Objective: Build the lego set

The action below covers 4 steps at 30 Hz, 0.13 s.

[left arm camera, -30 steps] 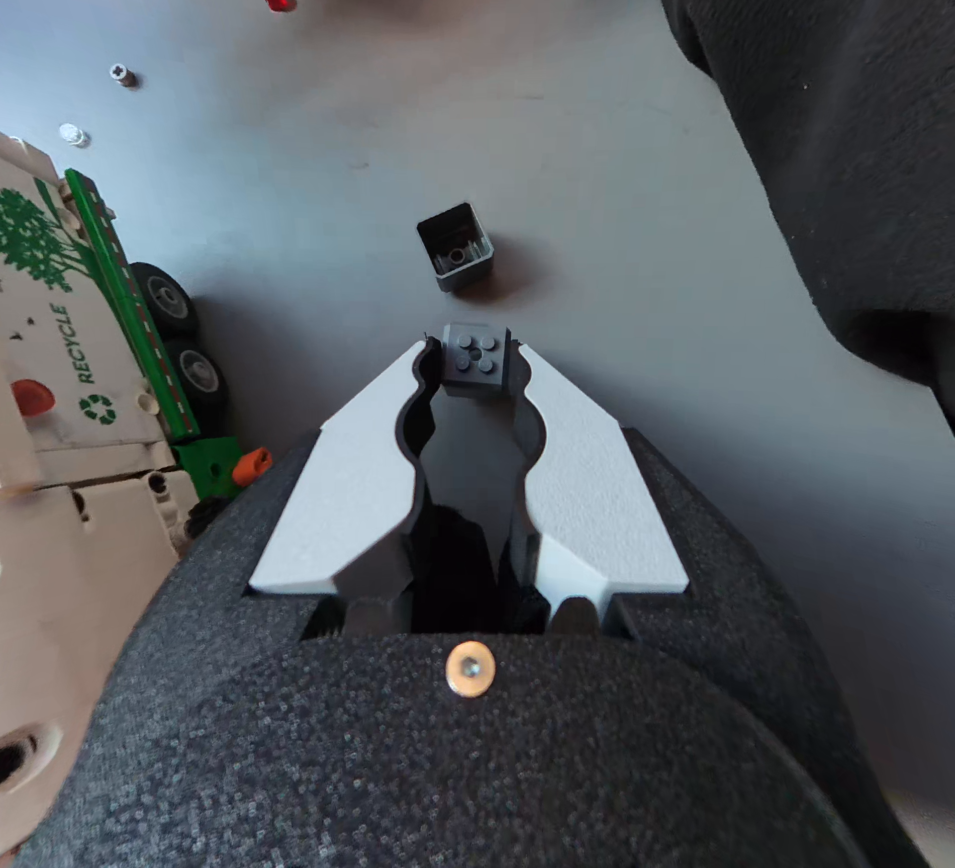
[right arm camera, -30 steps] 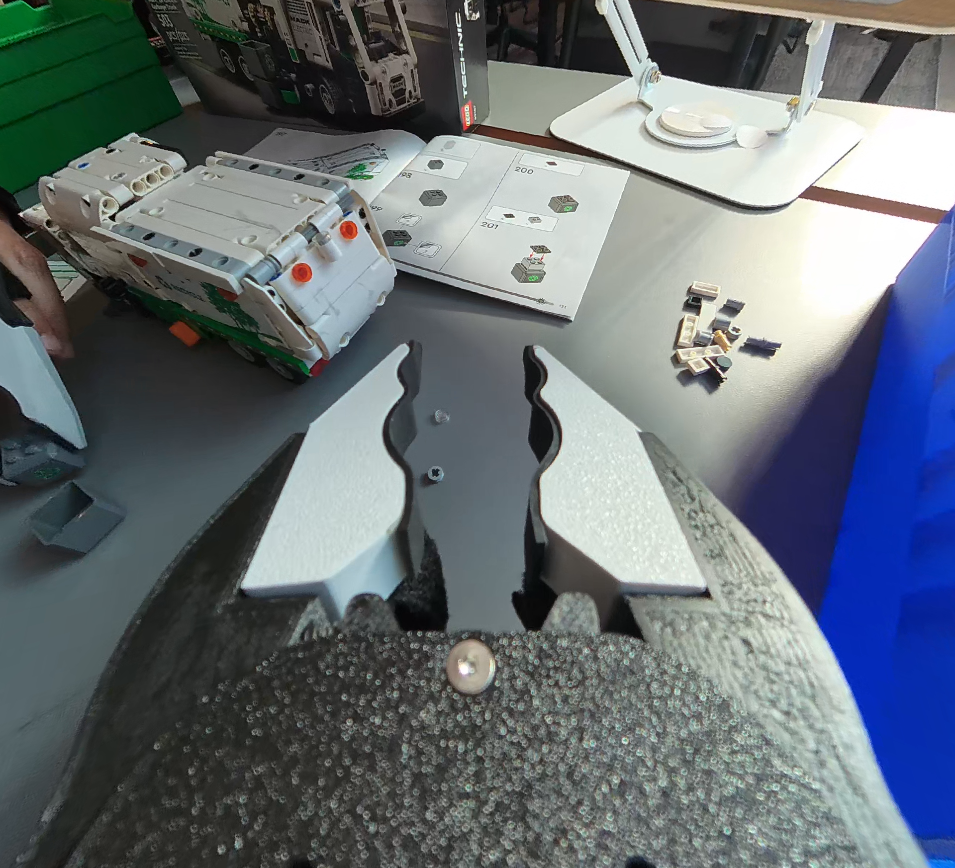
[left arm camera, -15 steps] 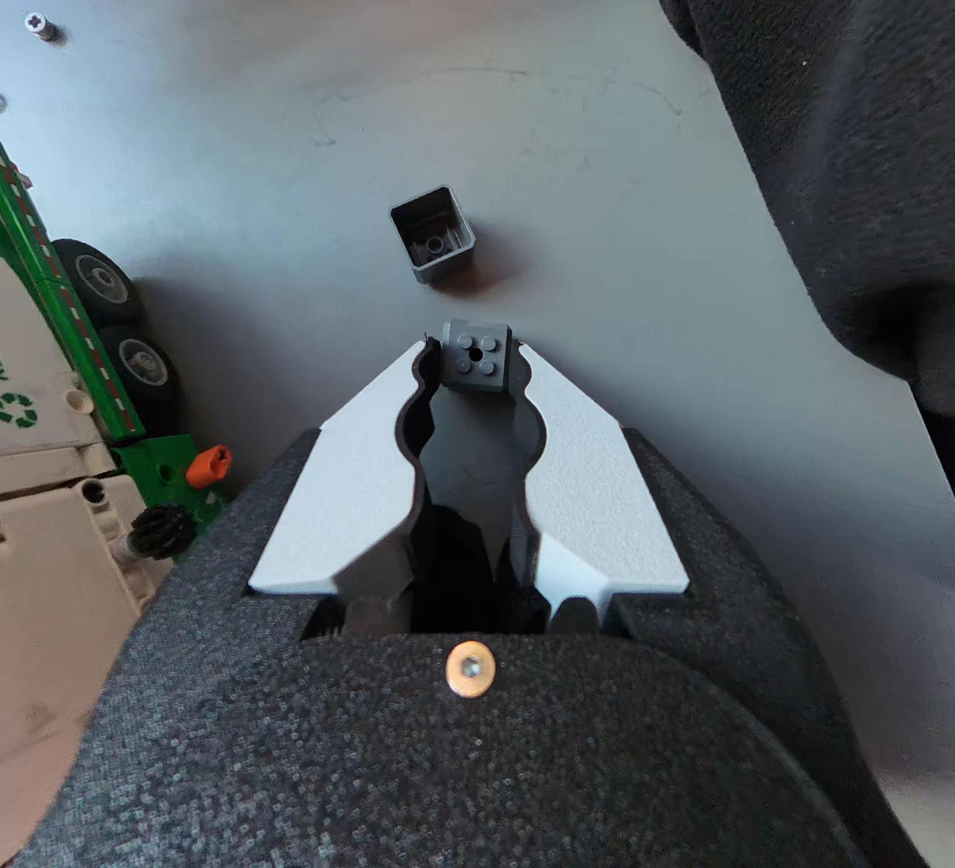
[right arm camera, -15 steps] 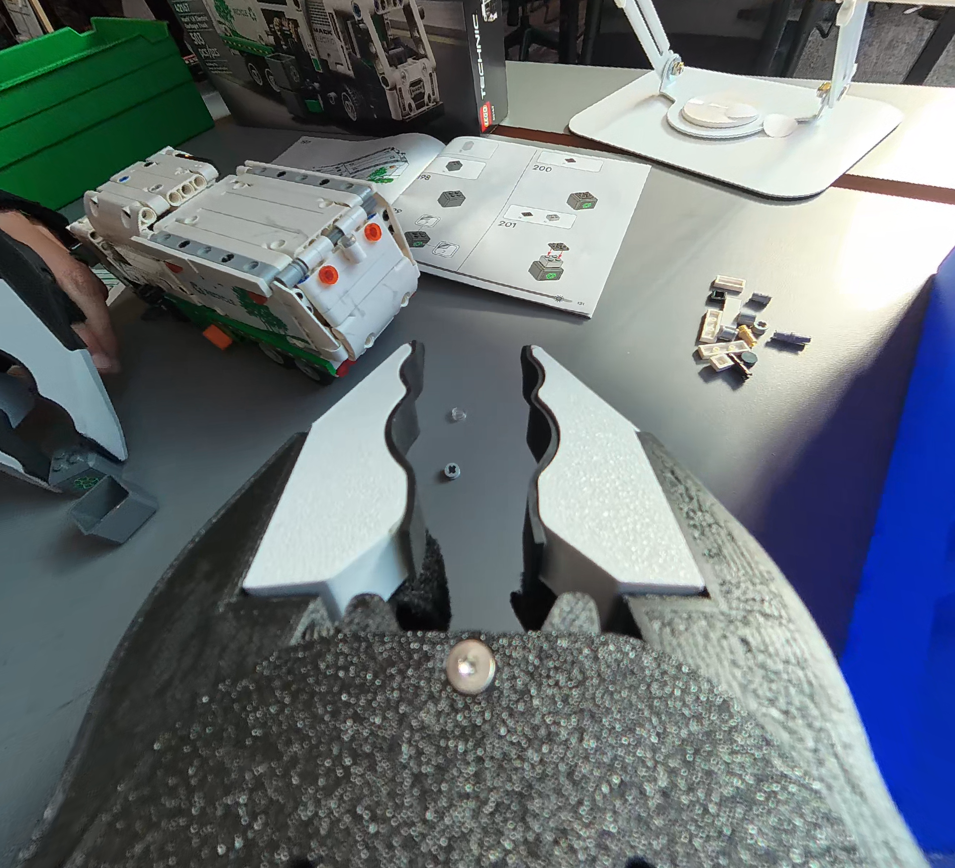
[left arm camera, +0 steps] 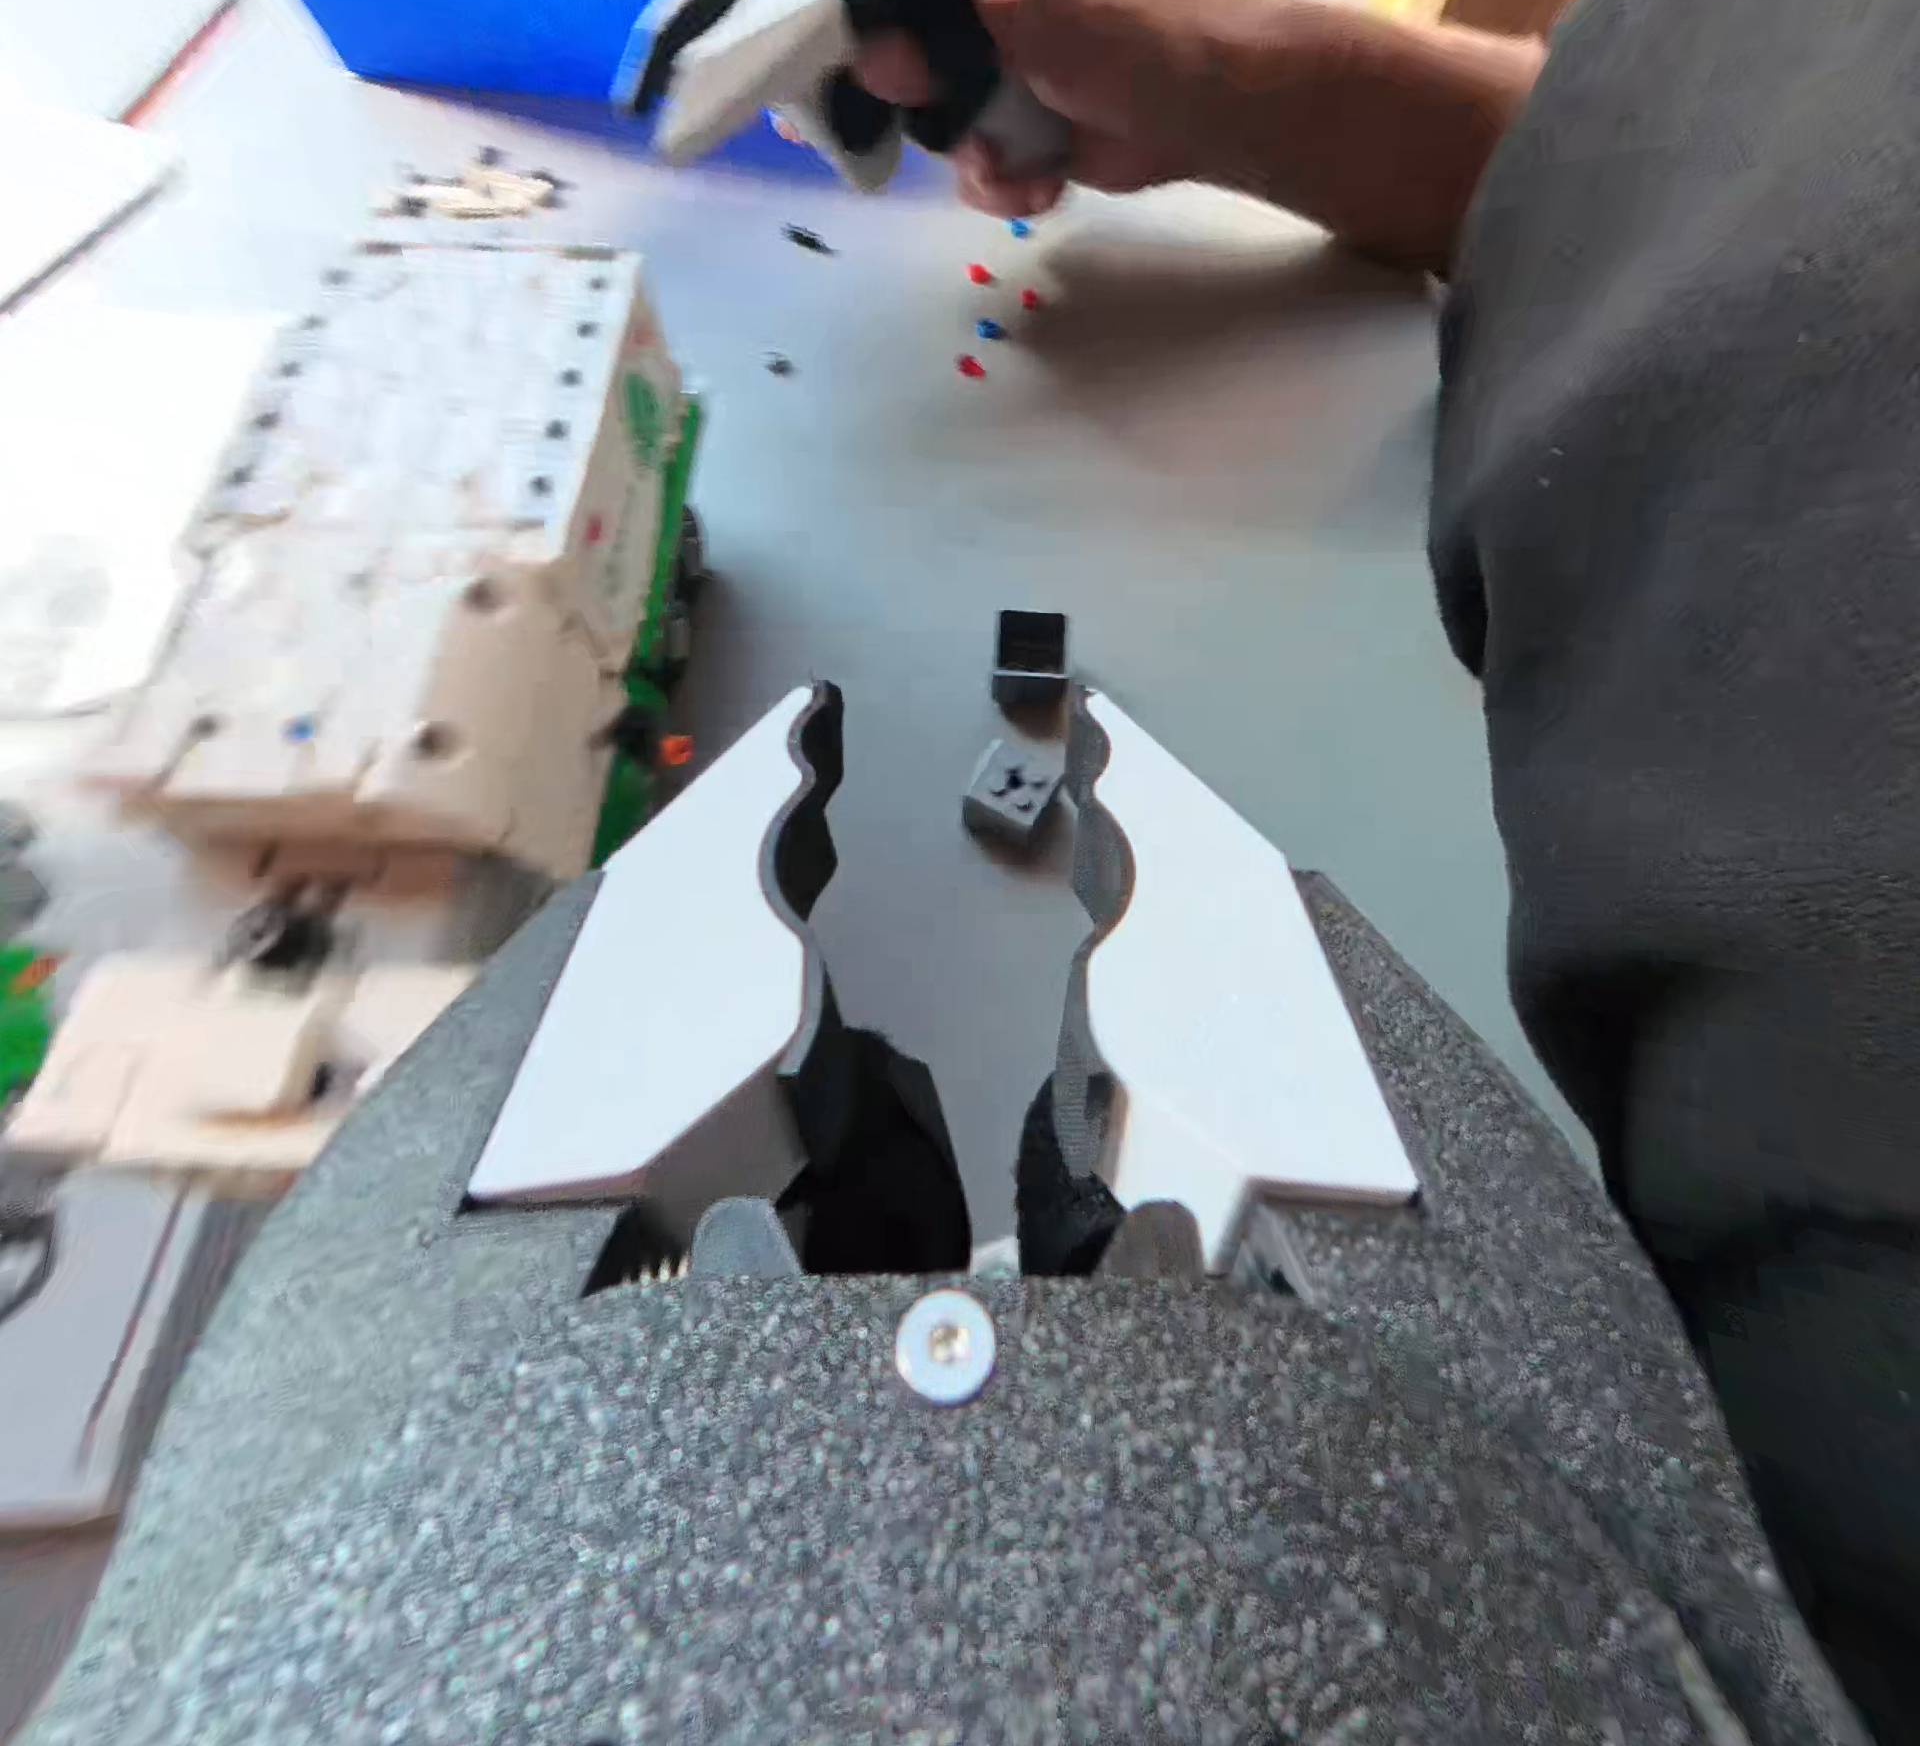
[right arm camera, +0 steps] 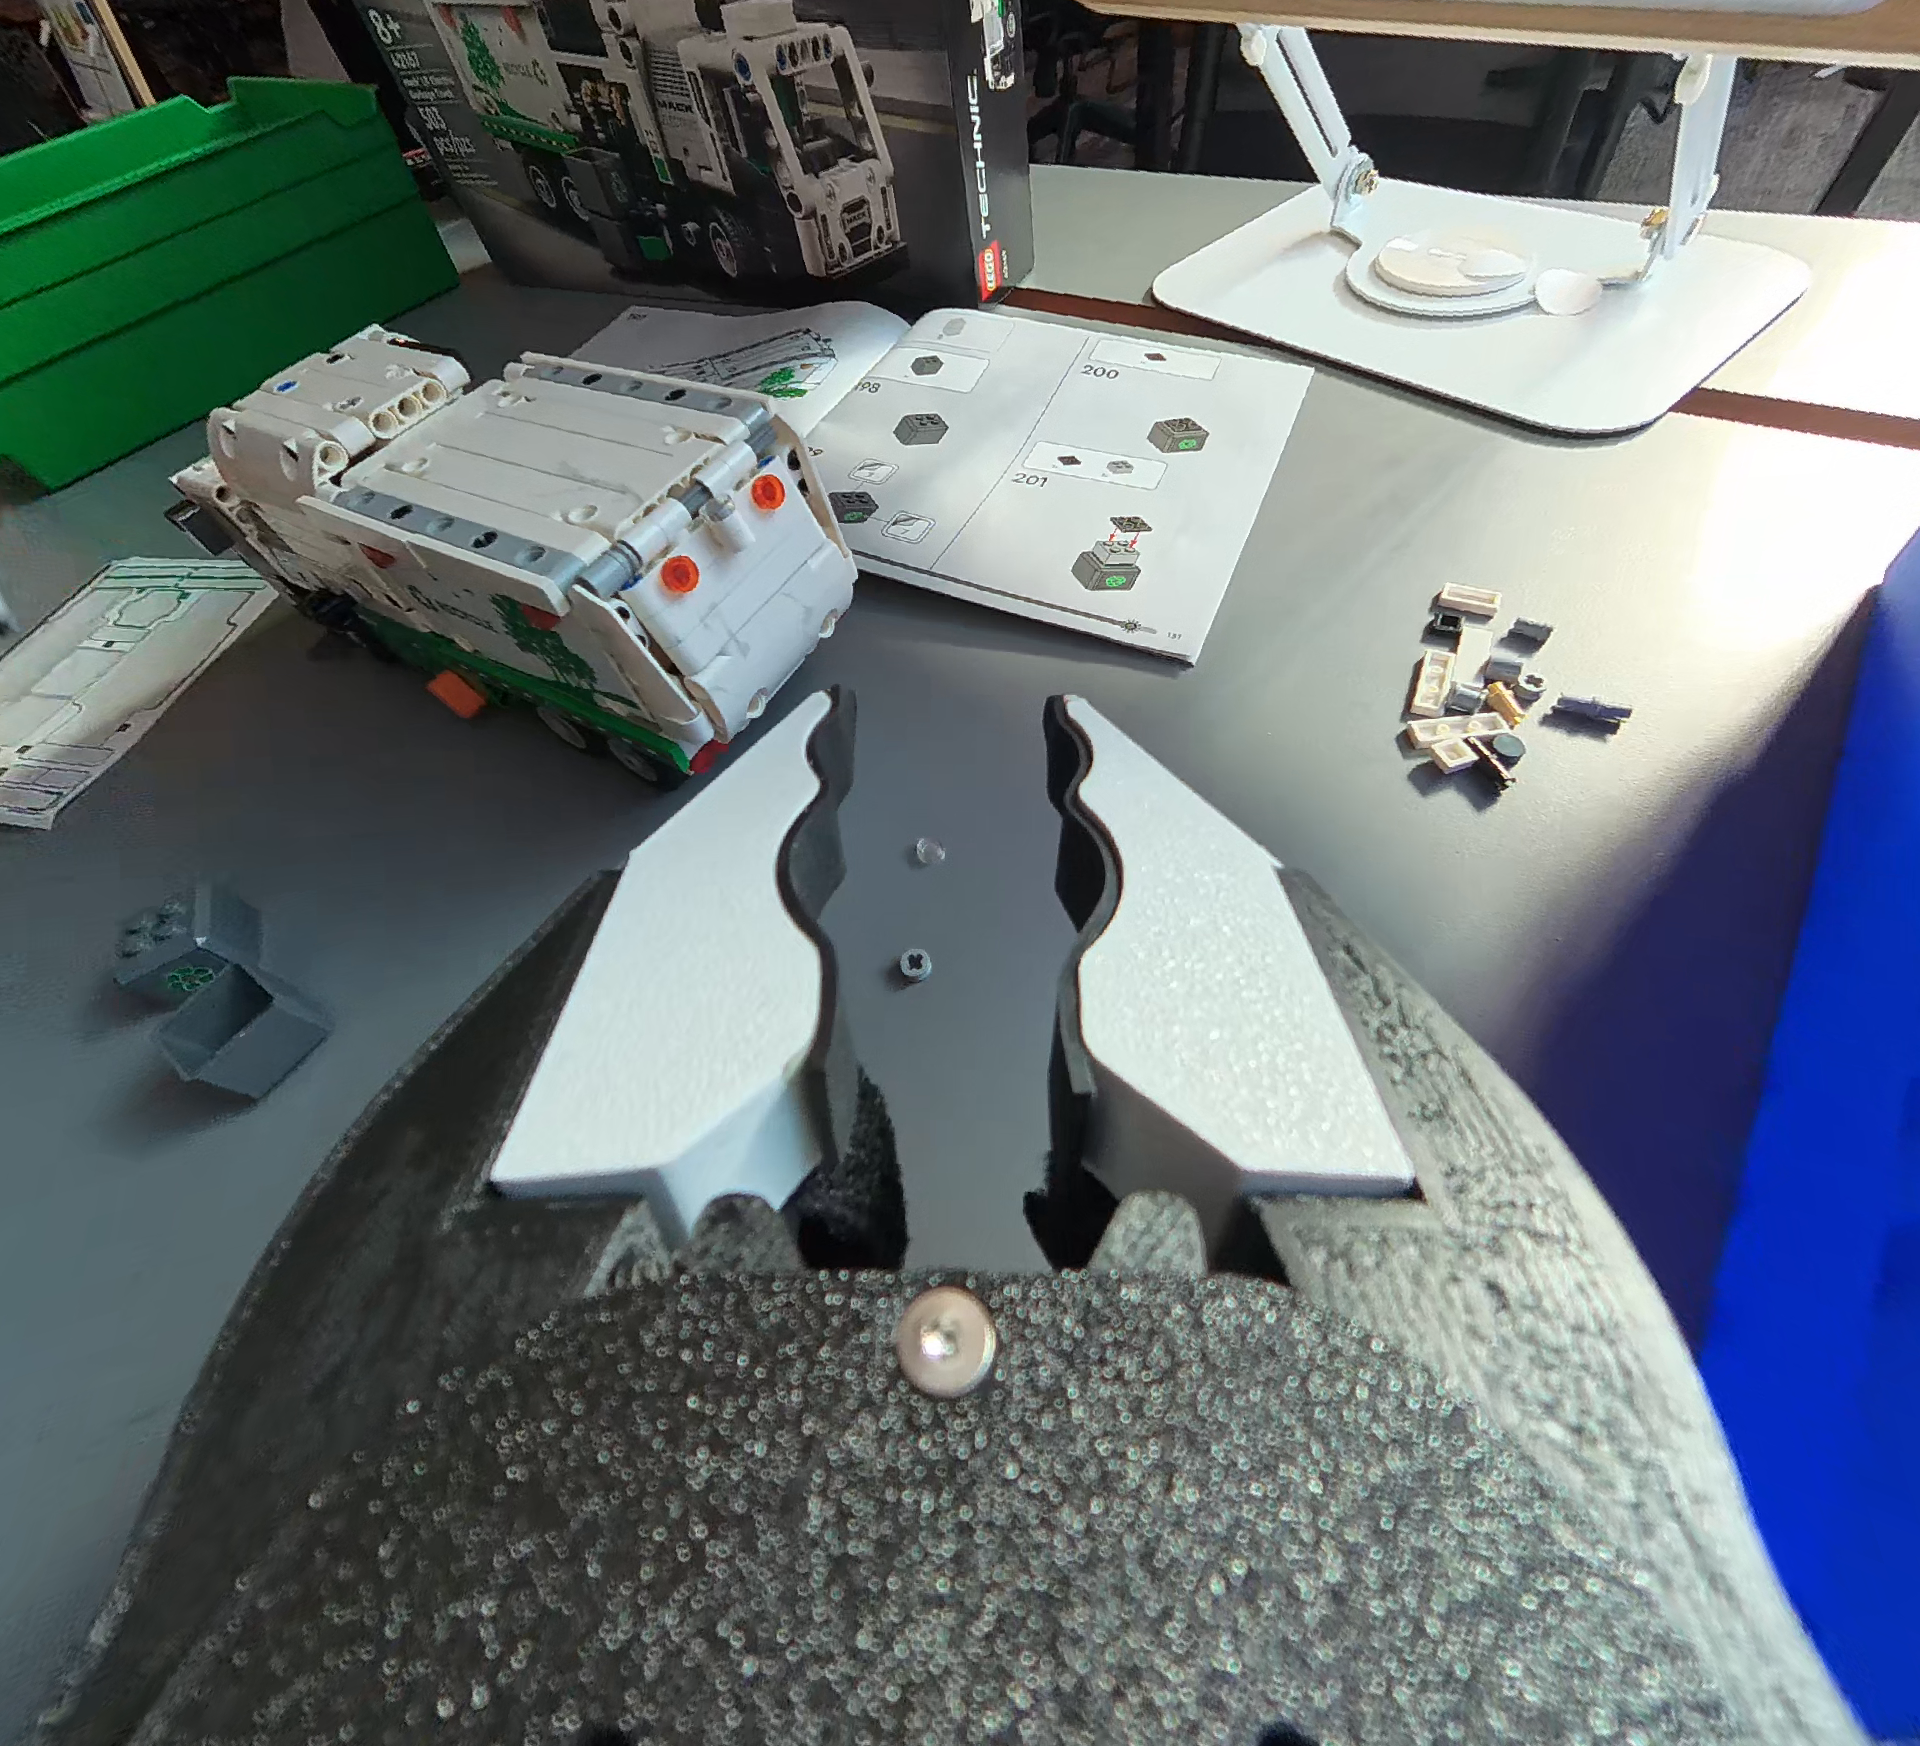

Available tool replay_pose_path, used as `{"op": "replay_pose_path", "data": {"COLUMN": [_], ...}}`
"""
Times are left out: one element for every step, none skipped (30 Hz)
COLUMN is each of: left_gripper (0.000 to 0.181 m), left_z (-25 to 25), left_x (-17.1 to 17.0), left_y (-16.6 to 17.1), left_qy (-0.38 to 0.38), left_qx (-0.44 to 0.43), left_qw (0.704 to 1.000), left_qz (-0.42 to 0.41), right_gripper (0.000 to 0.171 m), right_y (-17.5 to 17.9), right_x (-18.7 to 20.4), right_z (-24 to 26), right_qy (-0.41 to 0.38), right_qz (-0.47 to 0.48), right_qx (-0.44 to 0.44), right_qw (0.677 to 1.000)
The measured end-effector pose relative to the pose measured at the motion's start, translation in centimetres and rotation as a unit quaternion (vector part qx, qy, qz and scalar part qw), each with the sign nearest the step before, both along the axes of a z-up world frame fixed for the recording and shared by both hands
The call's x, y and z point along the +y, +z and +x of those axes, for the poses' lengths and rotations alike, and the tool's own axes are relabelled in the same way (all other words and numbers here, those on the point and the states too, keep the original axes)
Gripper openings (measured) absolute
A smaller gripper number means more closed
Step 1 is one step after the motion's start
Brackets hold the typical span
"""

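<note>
Left wrist view: left gripper (left arm camera: 954, 709) has let go, jaws apart & empty; gray 2x2 brick (left arm camera: 1010, 798) now lies on table between the tips, beside open gray bin piece (left arm camera: 1030, 657) just ahead. Brick not yet joined to bin.

Right wrist view: right gripper (right arm camera: 948, 709) apart, empty, over two tiny studs (right arm camera: 914, 964); truck (right arm camera: 520, 543) ahead-left. Box (right arm camera: 675, 65) & manual (right arm camera: 1049, 470) carry print, not repeated here

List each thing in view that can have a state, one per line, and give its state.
Left gripper: open, empty.
Right gripper: open, empty.
Grey brick: loose on the table, tilted.
Grey bin piece: on its side, opening showing.
Truck: assembled, upright.
Booklet: open, flat.
Box: standing upright.
</note>
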State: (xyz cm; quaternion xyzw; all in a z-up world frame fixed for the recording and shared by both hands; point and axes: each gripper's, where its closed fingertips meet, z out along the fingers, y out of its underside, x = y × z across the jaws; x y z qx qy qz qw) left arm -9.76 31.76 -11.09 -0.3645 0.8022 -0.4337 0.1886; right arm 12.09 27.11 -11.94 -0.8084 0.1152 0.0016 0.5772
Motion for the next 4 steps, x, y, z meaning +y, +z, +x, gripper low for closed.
{"op": "replay_pose_path", "data": {"left_gripper": [0.032, 0.026, 0.026, 0.026], "left_z": [-0.2, -0.3, -0.7, -1.5], "left_x": [2.2, 5.5, 9.4, 13.2], "left_y": [0.8, 1.0, 0.5, -0.5], "left_qy": [0.057, 0.133, 0.216, 0.293], "left_qx": [-0.017, -0.026, -0.022, -0.004], "left_qw": [0.998, 0.991, 0.976, 0.955], "left_qz": [-0.009, 0.001, 0.023, 0.05], "right_gripper": [0.036, 0.036, 0.036, 0.036], "right_y": [0.1, 0.1, 0.2, 0.2], "right_x": [0.0, 0.1, 0.1, 0.2], "right_z": [0.0, 0.0, 0.0, -0.1], "right_qy": [-0.001, -0.002, -0.003, -0.004], "right_qz": [0.0, 0.0, 0.0, 0.0], "right_qx": [-0.006, -0.012, -0.019, -0.026], "right_qw": [1.0, 1.0, 1.0, 1.0]}}
